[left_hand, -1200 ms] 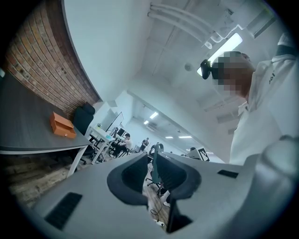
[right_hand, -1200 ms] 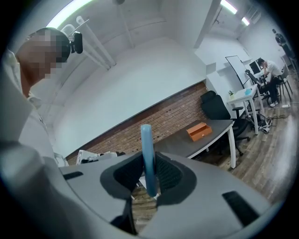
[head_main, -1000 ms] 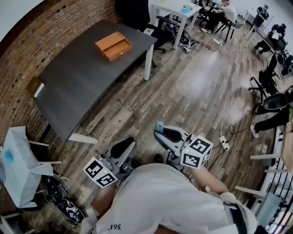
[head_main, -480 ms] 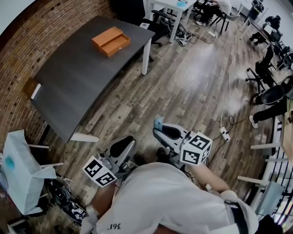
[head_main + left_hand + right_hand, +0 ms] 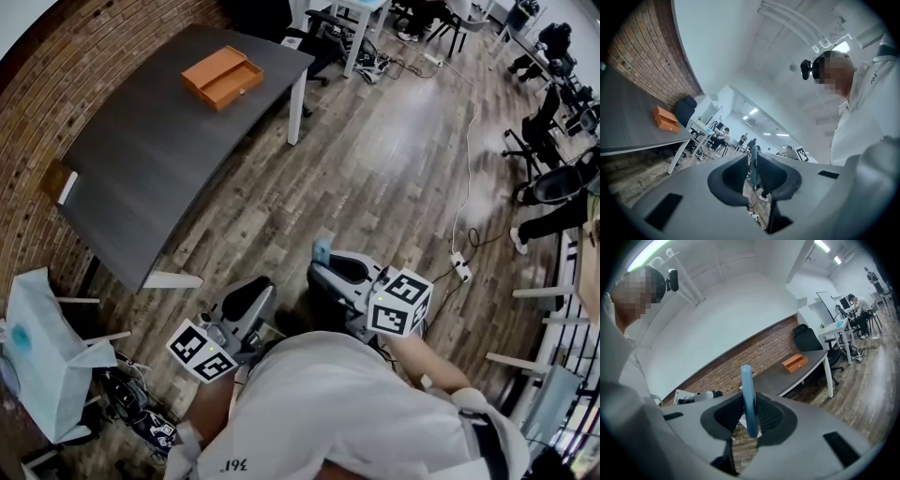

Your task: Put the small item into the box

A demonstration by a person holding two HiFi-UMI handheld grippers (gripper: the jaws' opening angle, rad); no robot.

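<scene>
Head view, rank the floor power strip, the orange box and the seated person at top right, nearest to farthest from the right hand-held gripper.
1. Power strip, on the floor, right of the right hand-held gripper.
2. Orange box, on the dark table, upper left.
3. Seated person, far top right.

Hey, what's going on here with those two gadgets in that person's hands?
A person stands on the wooden floor with a gripper in each hand. The right gripper is clamped on a small flat blue item, upright between its jaws. The left gripper looks empty. The orange box meant for the item sits on the dark table across the floor, not reached yet.
</scene>
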